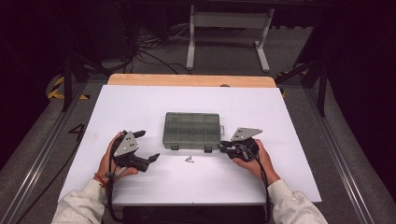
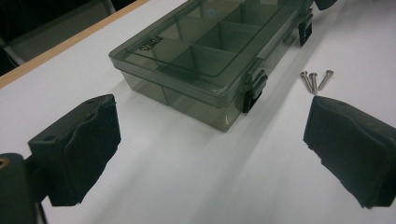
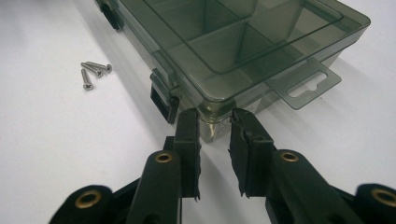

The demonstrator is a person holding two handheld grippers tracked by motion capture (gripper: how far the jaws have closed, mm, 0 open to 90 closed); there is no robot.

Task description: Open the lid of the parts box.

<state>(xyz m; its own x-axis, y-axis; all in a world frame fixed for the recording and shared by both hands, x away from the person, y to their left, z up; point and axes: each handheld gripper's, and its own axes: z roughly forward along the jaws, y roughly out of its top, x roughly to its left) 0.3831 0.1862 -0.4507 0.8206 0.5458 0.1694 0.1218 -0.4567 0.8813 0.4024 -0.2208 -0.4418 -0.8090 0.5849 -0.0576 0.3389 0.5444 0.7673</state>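
Observation:
A smoky translucent compartment box [image 1: 191,128] lies shut in the middle of the white table, with its two black latches facing me. Three small screws [image 1: 189,159] lie loose just in front of it. My left gripper [image 1: 148,145] rests left of the box, jaws wide open and nothing between them. In the left gripper view the box [image 2: 201,60] and the screws [image 2: 315,79] lie beyond the open left gripper [image 2: 212,126]. My right gripper [image 3: 215,119] has its jaws drawn narrow on the box's [image 3: 243,42] near right corner, the tips touching both of its sides.
The box's clear hang tab [image 3: 306,86] juts out to the right of the held corner. One latch [image 3: 163,100] sits just left of the right jaws, with the screws [image 3: 93,72] further left. The table's wooden far edge [image 1: 191,80] lies beyond the white sheet.

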